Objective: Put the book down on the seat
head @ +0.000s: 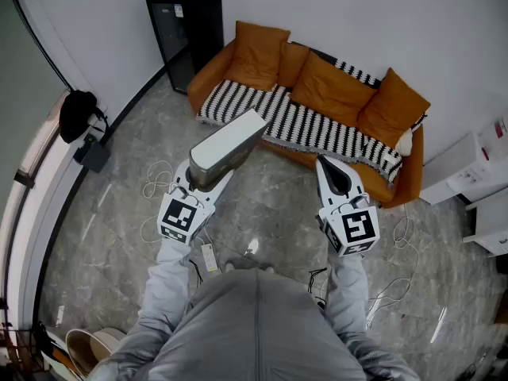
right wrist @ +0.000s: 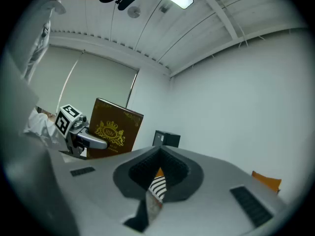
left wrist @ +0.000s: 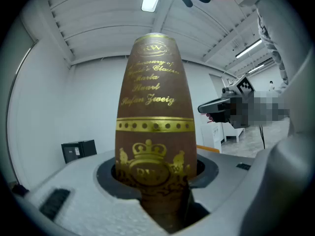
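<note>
Book (left wrist: 155, 132) w/ "RW" crest (Stefan Zweig)

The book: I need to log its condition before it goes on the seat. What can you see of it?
The book is a thick brown hardback, closed, with a gold crest, band and script lettering down its spine, a gold crest on the cover and pale page edges. The left hand-held gripper clamps its near end and holds it in the air, tilted toward the orange sofa, above the grey floor. Nothing else touches it.
</note>
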Demonstrator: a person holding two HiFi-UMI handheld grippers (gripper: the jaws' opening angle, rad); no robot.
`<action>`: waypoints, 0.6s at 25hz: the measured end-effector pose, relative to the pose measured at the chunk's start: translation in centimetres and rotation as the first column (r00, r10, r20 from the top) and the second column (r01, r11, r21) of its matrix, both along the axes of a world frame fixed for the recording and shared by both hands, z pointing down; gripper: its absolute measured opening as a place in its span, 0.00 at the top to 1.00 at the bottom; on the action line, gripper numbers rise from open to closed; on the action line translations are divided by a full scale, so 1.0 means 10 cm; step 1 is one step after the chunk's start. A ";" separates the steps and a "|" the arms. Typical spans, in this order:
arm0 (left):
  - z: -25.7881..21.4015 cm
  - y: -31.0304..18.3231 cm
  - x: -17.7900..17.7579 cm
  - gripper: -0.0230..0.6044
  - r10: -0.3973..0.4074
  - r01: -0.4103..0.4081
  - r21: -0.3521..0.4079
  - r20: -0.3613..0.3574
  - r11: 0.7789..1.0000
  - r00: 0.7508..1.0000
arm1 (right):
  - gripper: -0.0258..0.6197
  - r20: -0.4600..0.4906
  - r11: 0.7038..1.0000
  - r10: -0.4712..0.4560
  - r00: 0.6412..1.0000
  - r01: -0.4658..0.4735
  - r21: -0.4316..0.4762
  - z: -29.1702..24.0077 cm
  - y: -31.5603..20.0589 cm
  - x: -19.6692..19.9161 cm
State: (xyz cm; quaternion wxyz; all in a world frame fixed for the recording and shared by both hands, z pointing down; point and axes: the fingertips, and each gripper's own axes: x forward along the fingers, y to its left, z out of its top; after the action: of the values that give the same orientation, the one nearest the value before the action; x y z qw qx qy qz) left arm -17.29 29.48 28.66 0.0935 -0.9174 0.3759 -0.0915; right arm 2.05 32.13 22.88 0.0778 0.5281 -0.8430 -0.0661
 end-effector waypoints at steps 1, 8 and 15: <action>0.01 0.01 0.02 0.58 0.004 -0.004 -0.001 0.002 1.000 1.000 | 0.92 0.006 1.000 -0.004 1.000 0.004 -0.001 0.02 0.01 0.00; 0.08 0.06 0.08 0.58 0.023 -0.023 -0.013 0.011 1.000 1.000 | 0.92 0.039 0.999 -0.038 0.999 0.037 0.033 0.05 0.10 0.00; 0.11 0.10 0.10 0.58 0.014 -0.014 -0.035 0.020 0.999 1.000 | 0.92 0.038 0.997 -0.078 0.996 0.078 0.013 0.06 0.18 -0.01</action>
State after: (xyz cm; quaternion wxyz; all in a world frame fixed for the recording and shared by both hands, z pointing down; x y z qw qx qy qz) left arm -16.28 30.46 29.72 0.0819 -0.9205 0.3669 -0.1066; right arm 1.92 33.97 23.45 0.0561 0.4964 -0.8639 -0.0637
